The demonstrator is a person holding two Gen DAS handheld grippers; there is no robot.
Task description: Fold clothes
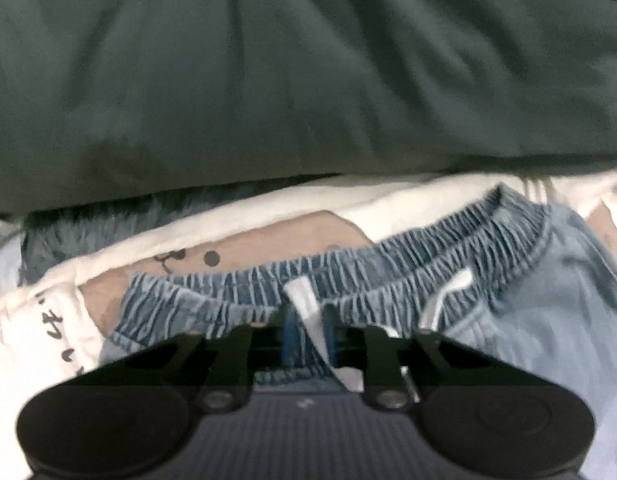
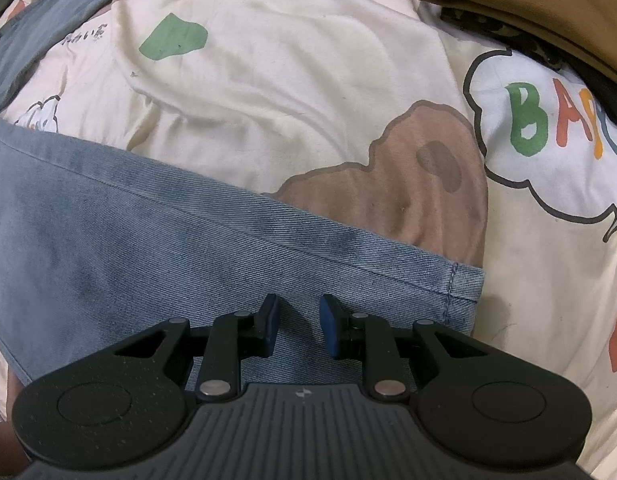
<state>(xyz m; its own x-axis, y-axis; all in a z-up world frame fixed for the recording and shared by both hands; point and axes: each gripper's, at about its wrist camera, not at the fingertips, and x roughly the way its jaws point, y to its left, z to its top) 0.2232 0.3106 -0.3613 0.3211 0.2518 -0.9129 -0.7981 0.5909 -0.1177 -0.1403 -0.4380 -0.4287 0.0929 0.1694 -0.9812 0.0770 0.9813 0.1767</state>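
At six o'clock in the left wrist view, the left gripper point(image 1: 308, 332) seems clenched on the jeans' point(image 1: 508, 300) elastic waistband point(image 1: 348, 272), though blur hinders certainty. The right gripper point(image 2: 297, 326) hangs released over the jeans' leg hem point(image 2: 460, 288), spread across the printed sheet point(image 2: 288, 60).

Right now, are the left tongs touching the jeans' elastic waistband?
Touching. The left wrist view shows the left tongs closed on the gathered waistband, with the white drawstring pinched between the blue pads.
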